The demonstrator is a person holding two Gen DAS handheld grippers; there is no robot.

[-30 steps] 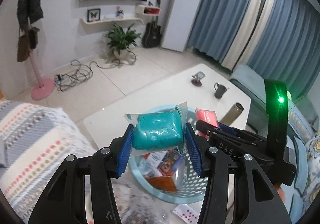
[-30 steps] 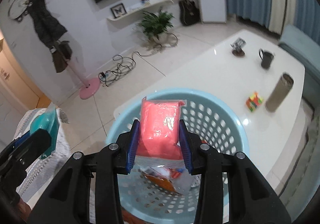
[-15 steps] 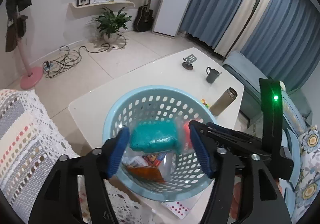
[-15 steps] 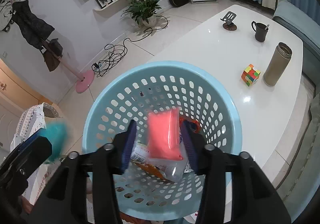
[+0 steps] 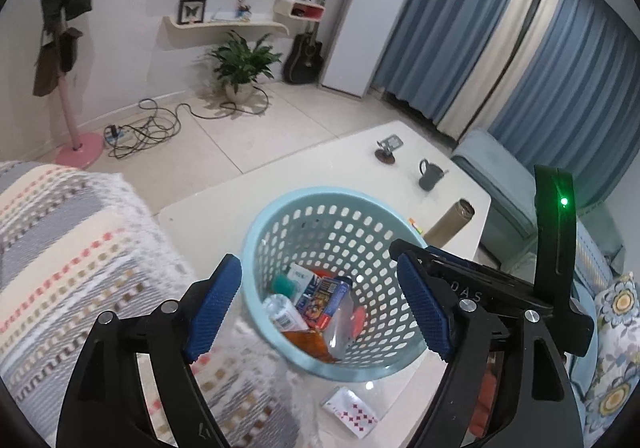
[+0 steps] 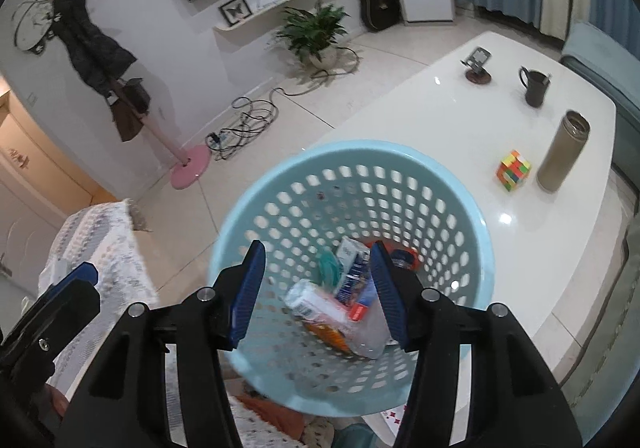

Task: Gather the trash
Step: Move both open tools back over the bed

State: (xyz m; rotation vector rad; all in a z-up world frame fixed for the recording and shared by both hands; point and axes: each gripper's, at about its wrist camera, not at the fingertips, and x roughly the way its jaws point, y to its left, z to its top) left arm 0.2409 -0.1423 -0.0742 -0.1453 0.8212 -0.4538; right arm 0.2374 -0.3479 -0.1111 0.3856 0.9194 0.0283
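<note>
The left gripper [image 5: 320, 306] and right gripper [image 6: 318, 294] hover over a pale blue basket [image 6: 256, 188], jaws opening and empty. Wrappers and a plastic bottle [image 5: 286, 312] (the collected trash) lie heaped inside the basket, which stands on a white table [image 6: 460, 116].

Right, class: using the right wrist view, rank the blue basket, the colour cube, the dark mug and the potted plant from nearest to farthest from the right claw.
1. Blue basket, directly beneath the right claw.
2. Colour cube, on the table to the right.
3. Dark mug, further along the table.
4. Potted plant, on the floor by the wall.
</note>
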